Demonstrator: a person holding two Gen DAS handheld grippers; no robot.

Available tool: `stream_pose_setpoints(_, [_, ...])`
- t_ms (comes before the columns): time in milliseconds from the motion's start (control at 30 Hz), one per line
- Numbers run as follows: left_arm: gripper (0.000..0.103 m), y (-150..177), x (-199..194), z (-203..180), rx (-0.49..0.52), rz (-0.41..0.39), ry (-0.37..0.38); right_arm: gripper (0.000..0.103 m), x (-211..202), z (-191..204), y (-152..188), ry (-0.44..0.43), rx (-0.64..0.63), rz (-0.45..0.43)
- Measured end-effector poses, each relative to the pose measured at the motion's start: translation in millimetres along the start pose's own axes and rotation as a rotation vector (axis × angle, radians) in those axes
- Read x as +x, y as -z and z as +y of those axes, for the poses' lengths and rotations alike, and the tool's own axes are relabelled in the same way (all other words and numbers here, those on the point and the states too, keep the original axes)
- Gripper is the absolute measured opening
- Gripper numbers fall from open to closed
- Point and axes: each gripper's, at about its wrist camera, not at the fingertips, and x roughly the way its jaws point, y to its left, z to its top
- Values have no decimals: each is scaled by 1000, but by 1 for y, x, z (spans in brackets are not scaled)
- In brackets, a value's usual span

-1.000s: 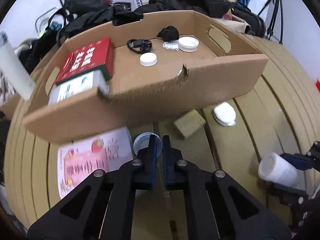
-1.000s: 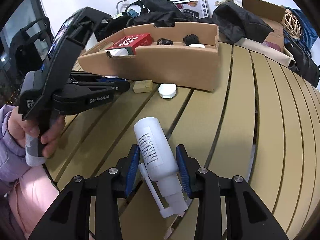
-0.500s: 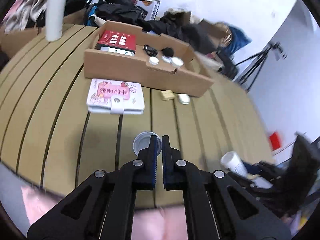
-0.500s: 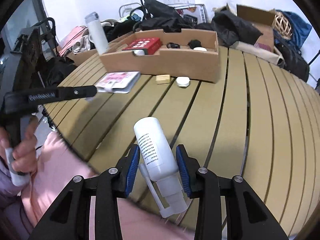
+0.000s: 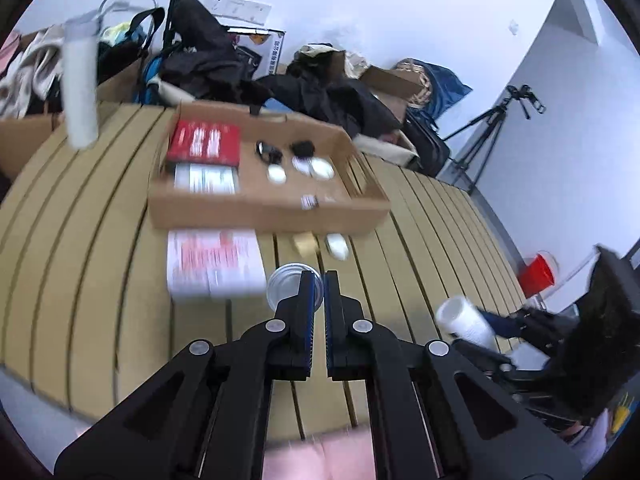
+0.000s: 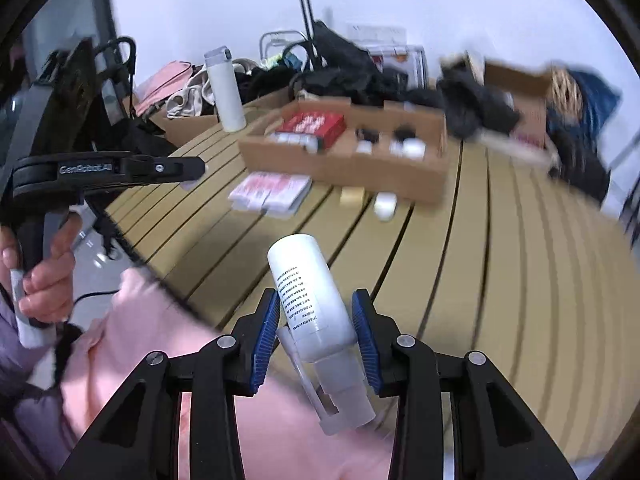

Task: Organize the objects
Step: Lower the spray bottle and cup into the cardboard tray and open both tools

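A white pump bottle (image 6: 310, 292) with small, unreadable print is clamped in the right gripper (image 6: 316, 324), above the slatted table's (image 6: 500, 260) near edge. A clear cap (image 5: 289, 286) is pinched by its rim in the closed left gripper (image 5: 318, 300), on whose arm "GenRobot.AI" is read.

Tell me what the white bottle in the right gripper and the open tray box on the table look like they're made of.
White bottle: likely plastic, smooth opaque sheen, printed text, translucent pump.
Tray box: corrugated cardboard, matte brown, with a torn front edge.
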Motion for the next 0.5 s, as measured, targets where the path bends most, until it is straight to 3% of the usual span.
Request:
stream_pose_setpoints(100, [1,-57,40,-3,29,52,-51,41,19,-22,-58,-23,34,-34])
stream_pose_setpoints(233, [1,-118,125,13,42,115,-120,41,101,-69,-135,-22,171,34])
stream_pose_setpoints(400, [2,-148,214,44,34,213,-230,41,224,-133,-178,-15,408,169])
stream_pose_setpoints(500, [12,-149,228,57,5,234,-212,46,272,-145,-189,29,446,215])
